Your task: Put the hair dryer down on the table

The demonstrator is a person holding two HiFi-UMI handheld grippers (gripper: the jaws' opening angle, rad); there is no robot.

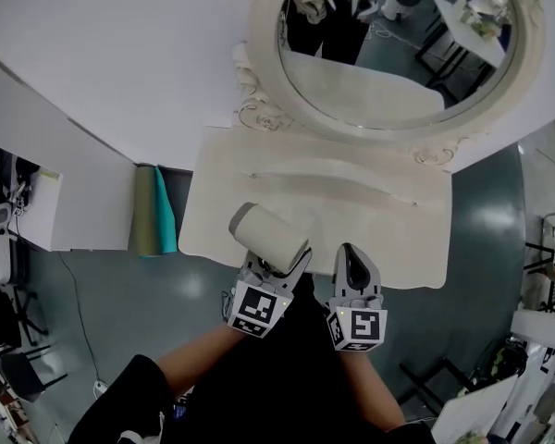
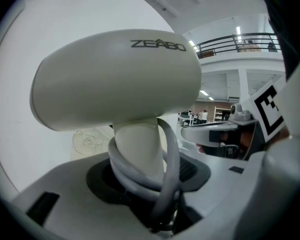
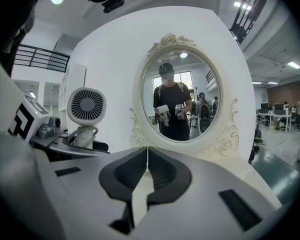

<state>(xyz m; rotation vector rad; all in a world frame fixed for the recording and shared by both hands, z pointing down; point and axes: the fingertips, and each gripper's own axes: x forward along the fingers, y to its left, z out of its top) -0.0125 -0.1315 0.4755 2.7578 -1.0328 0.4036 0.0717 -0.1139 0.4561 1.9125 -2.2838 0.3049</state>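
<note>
left tool (image 1: 276, 274): clamped on hair dryer (image 1: 266, 237) handle, cord (image 2: 168, 164) looped round it | hair dryer: held over table (image 1: 370, 220) near edge, handle upright, barrel crosswise | right tool (image 1: 353, 268): closed, empty, just beside

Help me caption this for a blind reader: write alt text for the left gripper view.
The left gripper clamps the handle of a white hair dryer, its cord looped round the handle; the barrel fills most of the view.
</note>
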